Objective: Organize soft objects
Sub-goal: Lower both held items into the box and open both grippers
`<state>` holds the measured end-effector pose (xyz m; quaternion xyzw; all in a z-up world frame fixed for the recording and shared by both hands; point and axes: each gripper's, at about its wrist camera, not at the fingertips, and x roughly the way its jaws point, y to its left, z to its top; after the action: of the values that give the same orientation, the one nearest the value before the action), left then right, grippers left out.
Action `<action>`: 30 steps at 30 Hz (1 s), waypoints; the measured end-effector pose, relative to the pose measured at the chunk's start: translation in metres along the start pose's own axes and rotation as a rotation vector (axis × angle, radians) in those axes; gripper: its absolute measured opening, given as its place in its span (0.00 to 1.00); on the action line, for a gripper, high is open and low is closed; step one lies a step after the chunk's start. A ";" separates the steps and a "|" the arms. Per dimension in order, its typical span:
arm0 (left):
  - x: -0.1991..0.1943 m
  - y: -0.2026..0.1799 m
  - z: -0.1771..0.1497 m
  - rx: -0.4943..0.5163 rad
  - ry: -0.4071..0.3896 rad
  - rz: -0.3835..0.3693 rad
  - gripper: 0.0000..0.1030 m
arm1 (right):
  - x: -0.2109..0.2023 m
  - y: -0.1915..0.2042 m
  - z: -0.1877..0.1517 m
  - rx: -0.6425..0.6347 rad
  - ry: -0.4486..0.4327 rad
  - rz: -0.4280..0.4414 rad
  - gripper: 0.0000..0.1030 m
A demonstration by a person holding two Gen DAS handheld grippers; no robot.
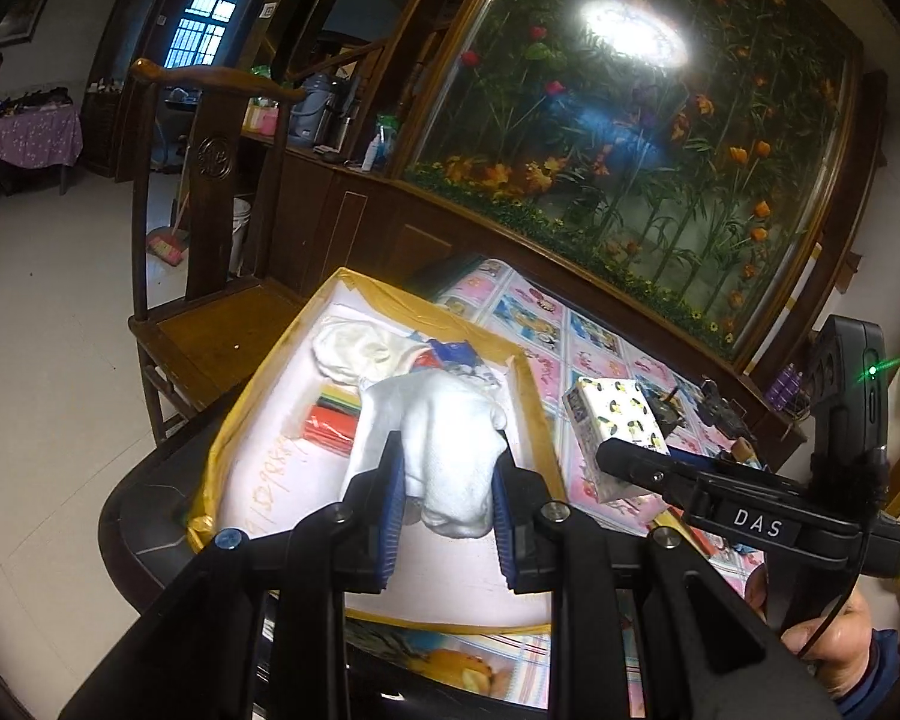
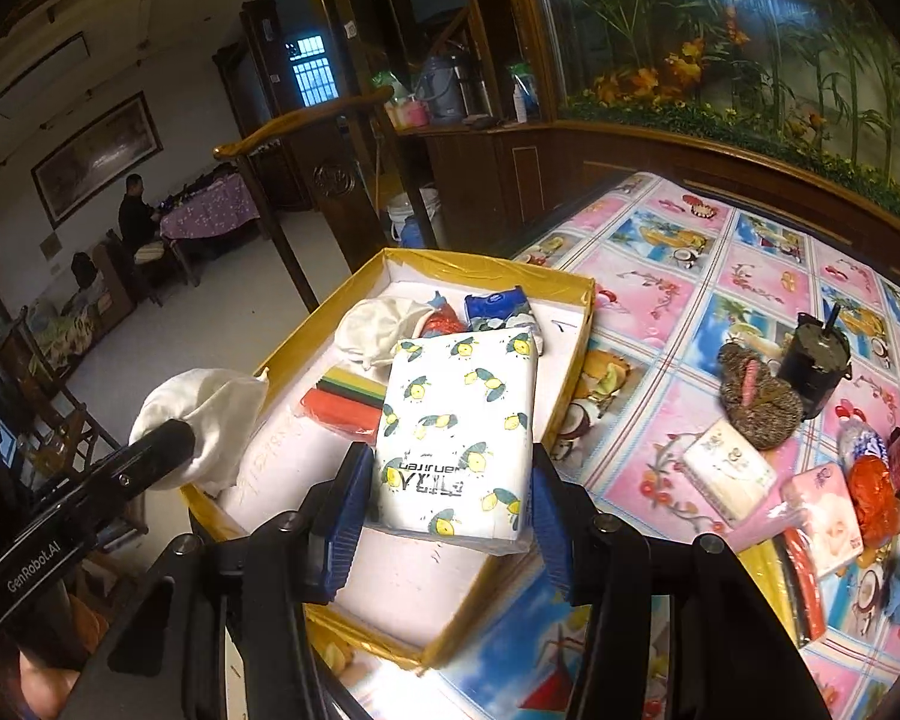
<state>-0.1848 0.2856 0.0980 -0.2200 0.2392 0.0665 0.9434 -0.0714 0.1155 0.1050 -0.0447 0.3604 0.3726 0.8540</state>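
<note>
L: my left gripper (image 1: 447, 483) clamped on white cloth (image 1: 450, 438), box (image 1: 534, 396) below | R: right gripper (image 2: 450, 501) clamped on tissue pack (image 2: 456, 432), over box | progress: several softs boxed, more loose right of right gripper

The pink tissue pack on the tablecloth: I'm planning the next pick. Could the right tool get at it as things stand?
Probably not yet: the right tool is shut on the lemon-print tissue pack over the box. The pink tissue pack lies uncovered on top, so once emptied it likely could.
</note>
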 end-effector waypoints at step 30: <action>0.084 0.000 -0.006 0.008 0.161 -0.032 0.23 | 0.079 -0.013 0.026 0.096 0.124 0.080 0.53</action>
<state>-0.1136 0.2851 0.0528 -0.2248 0.3110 0.0327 0.9229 -0.0111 0.1633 0.0704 -0.0122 0.4317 0.3849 0.8157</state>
